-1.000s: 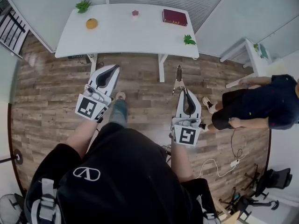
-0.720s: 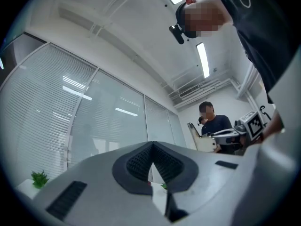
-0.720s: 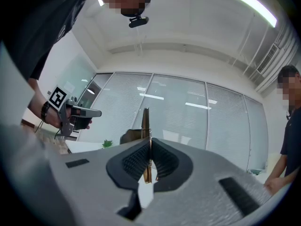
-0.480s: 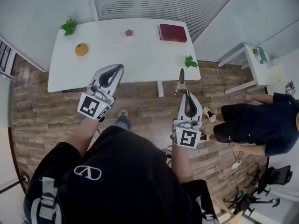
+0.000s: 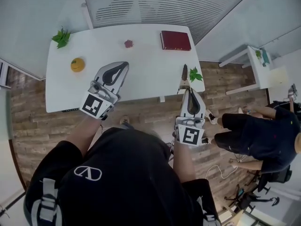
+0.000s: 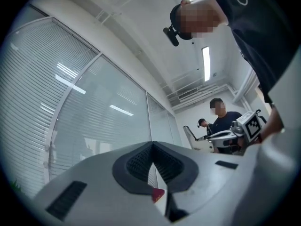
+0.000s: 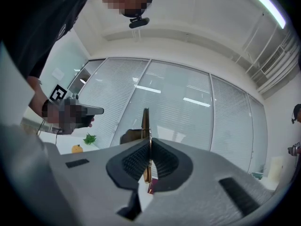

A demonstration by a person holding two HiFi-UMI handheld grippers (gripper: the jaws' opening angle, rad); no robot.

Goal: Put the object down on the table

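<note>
My right gripper point(image 5: 189, 89) is shut on a thin, flat brownish object point(image 5: 184, 74) that sticks out past its tips, over the front right corner of the white table point(image 5: 146, 74). In the right gripper view the object point(image 7: 146, 119) stands upright, pinched between the ribbed pads of that gripper point(image 7: 149, 142). My left gripper point(image 5: 123, 66) hovers over the table's front left part. Its pads meet with nothing between them in the left gripper view point(image 6: 153, 145).
On the table lie a red book point(image 5: 176, 40), an orange point(image 5: 77, 64), a small dark red thing point(image 5: 128, 44) and green sprigs point(image 5: 61, 36) point(image 5: 194, 75). A second person point(image 5: 258, 140) stands at the right near a small white side table point(image 5: 256, 65). Wooden floor surrounds the table.
The person has stepped toward the table. Both grippers, earlier over the wooden floor, now reach over the table's front edge. The right gripper still holds the thin object.
</note>
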